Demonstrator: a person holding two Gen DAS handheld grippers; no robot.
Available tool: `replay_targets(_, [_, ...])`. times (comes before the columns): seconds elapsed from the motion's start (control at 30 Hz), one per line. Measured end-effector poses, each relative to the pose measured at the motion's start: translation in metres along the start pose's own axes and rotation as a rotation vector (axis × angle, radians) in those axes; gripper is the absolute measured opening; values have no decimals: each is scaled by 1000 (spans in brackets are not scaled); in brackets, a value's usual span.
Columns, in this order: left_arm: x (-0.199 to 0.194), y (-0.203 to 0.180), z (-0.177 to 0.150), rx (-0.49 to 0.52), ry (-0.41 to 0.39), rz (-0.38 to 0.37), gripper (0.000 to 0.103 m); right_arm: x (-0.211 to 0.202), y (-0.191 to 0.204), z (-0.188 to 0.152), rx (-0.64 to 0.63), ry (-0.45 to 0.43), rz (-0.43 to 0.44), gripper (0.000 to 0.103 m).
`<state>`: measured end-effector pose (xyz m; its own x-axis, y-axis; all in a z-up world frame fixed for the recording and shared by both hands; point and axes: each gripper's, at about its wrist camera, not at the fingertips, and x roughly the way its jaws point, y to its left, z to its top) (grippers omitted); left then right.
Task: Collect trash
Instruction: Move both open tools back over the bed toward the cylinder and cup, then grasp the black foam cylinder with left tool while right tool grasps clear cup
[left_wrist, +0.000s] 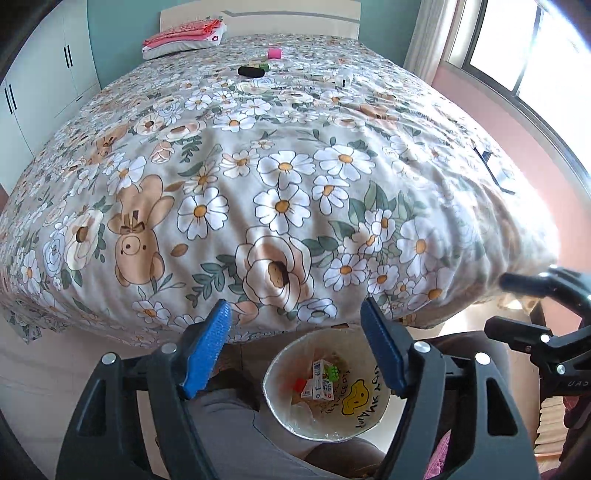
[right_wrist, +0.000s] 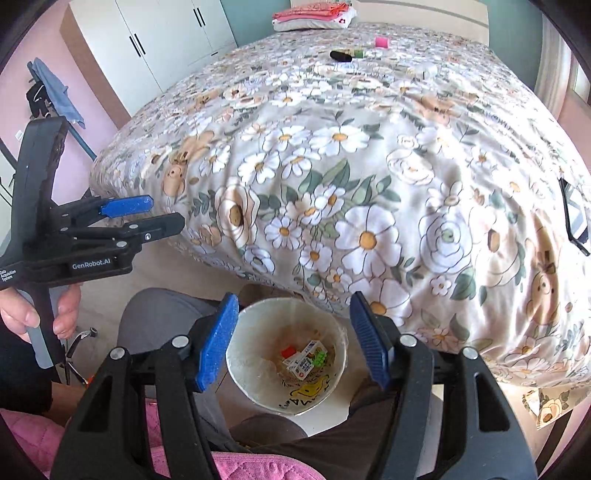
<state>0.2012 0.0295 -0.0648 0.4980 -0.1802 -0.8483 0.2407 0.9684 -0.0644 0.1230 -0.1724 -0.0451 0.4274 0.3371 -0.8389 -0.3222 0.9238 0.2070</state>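
Note:
A lined trash bin (left_wrist: 280, 413) (right_wrist: 240, 373) stands on the floor at the foot of the bed, holding a small white carton (left_wrist: 322, 384) (right_wrist: 304, 360), a red piece and a green piece. My left gripper (left_wrist: 295, 347) is open and empty above the bin. My right gripper (right_wrist: 293, 343) is open and empty above it too. The left gripper also shows in the right wrist view (right_wrist: 155, 214), jaws apart. Far up the bed lie a black object (left_wrist: 251, 71) (right_wrist: 340, 55), a small green item (right_wrist: 357, 54) and a pink item (left_wrist: 274, 53) (right_wrist: 381, 42).
The bed's floral quilt (left_wrist: 280, 177) (right_wrist: 369, 166) fills both views. A pillow with pink folded cloth (left_wrist: 184, 40) lies at the headboard. White wardrobes (right_wrist: 159, 40) stand left. A black-edged item (left_wrist: 496, 171) (right_wrist: 574, 218) lies at the bed's right edge. My legs flank the bin.

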Motion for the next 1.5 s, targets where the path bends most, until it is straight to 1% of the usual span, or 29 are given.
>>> replay_targets(0.13, [-10, 5, 32, -28, -29, -22, 78, -24, -10, 33, 1, -76, -19, 64])
replay_targets(0.33, [-11, 5, 82, -41, -91, 12, 80, -39, -32, 81, 11, -170, -67, 65])
replay_targets(0.43, [-7, 6, 110, -62, -112, 17, 82, -37, -43, 105, 17, -194, -86, 65])
replay_targets(0.53, [0, 7, 139, -77, -131, 24, 84, -33, -56, 128, 37, -215, -103, 68])
replay_targets(0.77, [34, 16, 213, -124, -138, 27, 84, -16, -89, 189, 75, -253, -137, 69])
replay_targets(0.97, [75, 30, 281, -185, -132, 35, 85, 12, -127, 250, 118, -270, -177, 70])
replay_targets(1.17, [124, 48, 354, -230, -120, 96, 85, 55, -180, 320, 199, -260, -216, 70])
replay_targets(1.2, [134, 51, 367, -234, -108, 99, 85, 63, -189, 331, 213, -254, -222, 70])
replay_targets(1.33, [172, 61, 416, -225, -88, 179, 85, 99, -228, 375, 285, -231, -260, 71])
replay_targets(1.43, [199, 71, 449, -252, -64, 193, 85, 130, -254, 405, 336, -194, -258, 71])
replay_targets(1.5, [217, 76, 467, -264, -55, 187, 85, 151, -268, 424, 365, -171, -267, 71])
